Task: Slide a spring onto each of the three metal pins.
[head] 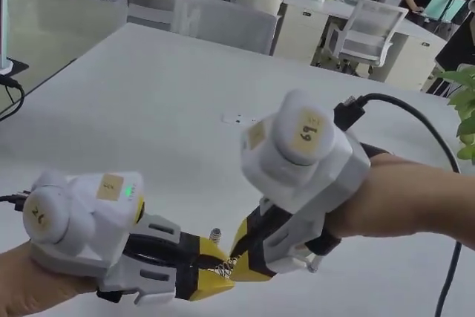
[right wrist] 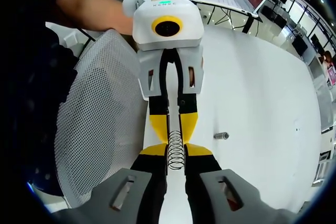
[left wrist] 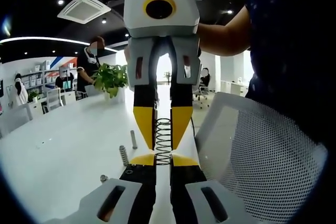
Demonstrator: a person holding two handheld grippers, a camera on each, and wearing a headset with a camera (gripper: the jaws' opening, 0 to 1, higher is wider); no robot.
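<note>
The left gripper [head: 214,275] is reaching in from the lower left of the head view, and the right gripper [head: 242,260] is coming down from the centre right. Their yellow tips are meeting nose to nose in the lower centre of the frame. Both are clenching the same spring [head: 225,263], which is bridging the small gap between them just above the white worktop [head: 148,109].

In the left gripper view the spring is standing in the middle of the frame. Its lower end is being pinched between that gripper's own tips, and its upper coils are lying between the right gripper's tips, which are descending from the top. The right gripper view is showing the same hold mirrored.

Left of the spring in the left gripper view, a bare pin [left wrist: 134,139] is standing upright on the worktop. Just below and left of it, a coiled pin [left wrist: 124,156] is wearing a spring of its own. A short metal stub [left wrist: 104,178] is sitting further toward the lower left, too small to make out more.

A white mesh chair back [left wrist: 252,145] is filling the right of that frame, and a potted plant [left wrist: 110,77] is sitting at upper left. A black cable [head: 438,146] is looping along the right edge of the head view.
</note>
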